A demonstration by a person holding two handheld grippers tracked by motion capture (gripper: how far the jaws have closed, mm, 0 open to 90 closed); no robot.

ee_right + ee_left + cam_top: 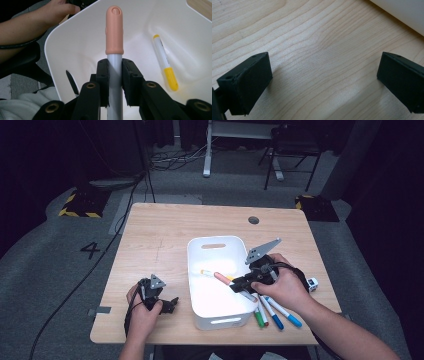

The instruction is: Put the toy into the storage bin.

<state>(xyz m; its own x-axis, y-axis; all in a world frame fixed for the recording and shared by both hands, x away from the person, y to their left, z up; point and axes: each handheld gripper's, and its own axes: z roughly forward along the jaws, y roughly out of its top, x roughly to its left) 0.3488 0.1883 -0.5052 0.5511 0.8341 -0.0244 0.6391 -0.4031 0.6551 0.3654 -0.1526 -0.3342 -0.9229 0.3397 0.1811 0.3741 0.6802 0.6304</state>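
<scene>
1. Where the light wooden table (165, 227) shows its pale grain, a glossy white plastic bin (216, 247) with rounded corners and a slot handle stands near the middle, slightly towards the person's edge.
2. Inside the bin lies a slim white marker with a yellow cap (165, 62), resting flat on the smooth floor.
3. Held by the right gripper (115, 75) is a marker with a grey barrel and a matte peach-pink cap (114, 30); the cap is rounded at its tip and points into the bin.
4. That gripper's black jaws are pressed together on the grey barrel just below the cap, one jaw touching each side.
5. Seen from the high view, the right hand (280, 287) holds its gripper over the bin's right rim, and the pink-capped marker hangs above the bin's interior, near the yellow-capped one.
6. Beside the bin's right front corner, green, blue and lighter blue capped markers (272, 314) lie on the table, fanned out close together.
7. Spread wide, the left gripper (324, 77) hovers close over bare wood grain with nothing between its blocky matte jaws; a strip of the bin's white wall shows at the top right corner of its view.
8. From above, the left hand (145, 307) sits near the table's front edge, just left of the bin.
</scene>
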